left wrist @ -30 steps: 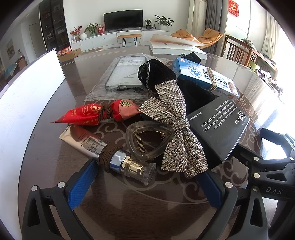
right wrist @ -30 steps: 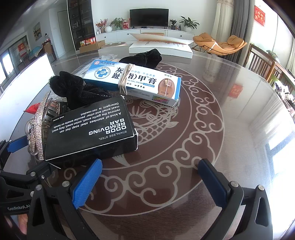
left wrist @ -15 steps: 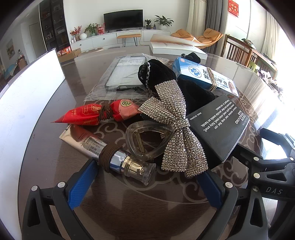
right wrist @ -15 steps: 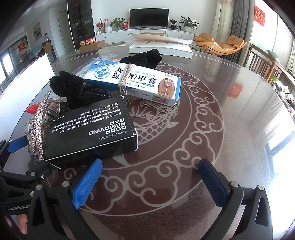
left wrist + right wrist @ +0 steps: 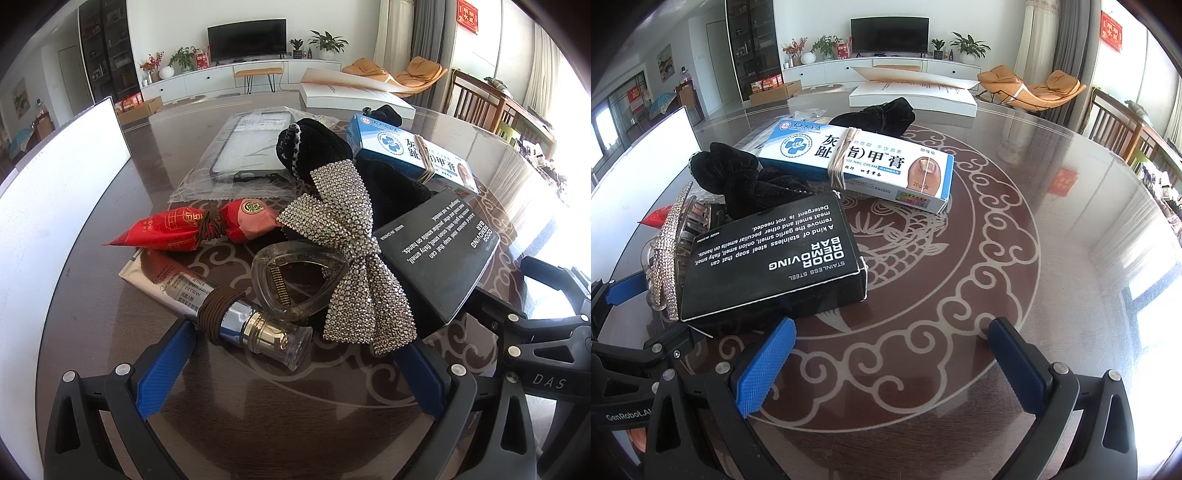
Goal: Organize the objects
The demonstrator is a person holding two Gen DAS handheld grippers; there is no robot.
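Observation:
A pile of objects lies on a dark glass table [image 5: 92, 295]. In the left wrist view: an eye cream tube [image 5: 207, 299] with a brown hair tie around it, a clear hair claw [image 5: 295, 280], a rhinestone bow [image 5: 351, 258], a red snack packet [image 5: 192, 225], a black soap box [image 5: 439, 247], a black scrunchie [image 5: 310, 147] and a blue cream box [image 5: 410, 155]. My left gripper [image 5: 291, 365] is open and empty, just short of the tube's cap. My right gripper [image 5: 890, 365] is open and empty, beside the black soap box [image 5: 768, 266], with the blue cream box [image 5: 857, 166] farther off.
A white board [image 5: 55, 206] stands along the table's left edge. A bagged phone case [image 5: 251, 147] lies behind the pile. A white open box [image 5: 916, 92] sits at the far side. Chairs [image 5: 1115, 122] stand to the right. The right gripper's frame [image 5: 546, 332] shows in the left view.

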